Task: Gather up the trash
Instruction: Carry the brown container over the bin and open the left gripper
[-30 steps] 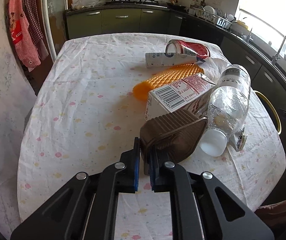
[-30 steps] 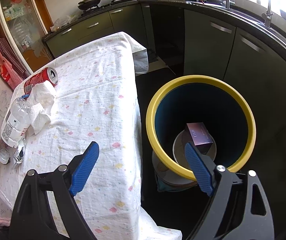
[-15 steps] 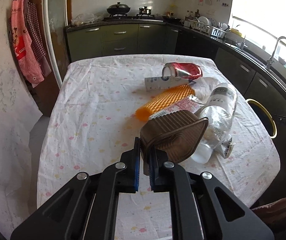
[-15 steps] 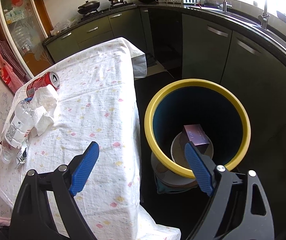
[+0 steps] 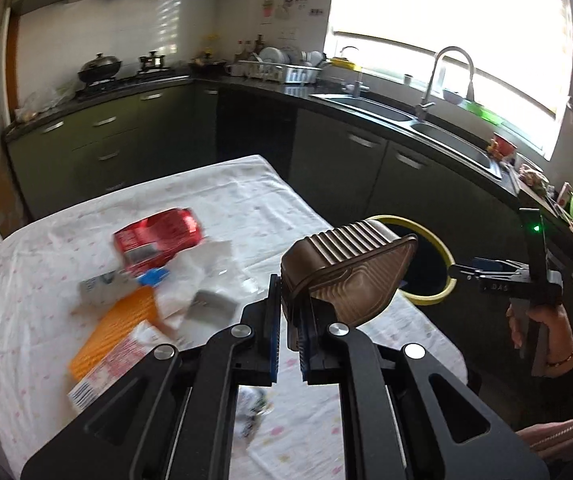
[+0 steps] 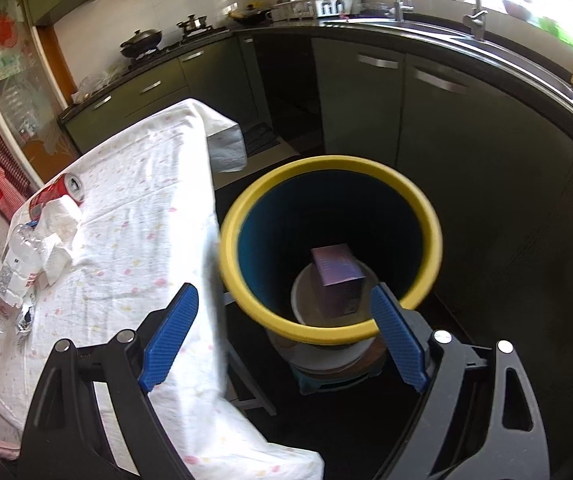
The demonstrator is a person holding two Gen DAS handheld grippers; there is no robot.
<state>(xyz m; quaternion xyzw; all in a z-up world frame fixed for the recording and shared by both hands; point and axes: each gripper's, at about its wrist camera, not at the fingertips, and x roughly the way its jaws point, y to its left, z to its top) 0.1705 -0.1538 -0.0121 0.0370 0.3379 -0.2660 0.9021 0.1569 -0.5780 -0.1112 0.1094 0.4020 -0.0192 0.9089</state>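
L gripper [image 5: 288, 320], pads pinching a ribbed brown plastic tray [image 5: 346, 268], holds it above the tablecloth near the yellow-rimmed blue bin [image 6: 330, 248]. R gripper [image 6: 282, 328]: fingers spread, empty. Step: carry-to-bin; next, probably centre over rim, then release.

The bin [image 6: 422, 208] stands open-mouthed just off the table [image 6: 158, 184] edge, with only a purple box [image 6: 336, 276] lying deep at its bottom. The right gripper [image 6: 282, 336] hangs over the near rim, jaws spread, and partly blocks that side. On the table, the can [image 5: 158, 236], tissue [image 5: 202, 264], bottle [image 6: 14, 272] and cartons [image 5: 114, 352] crowd the left part, while the strip along the bin-side edge lies bare.
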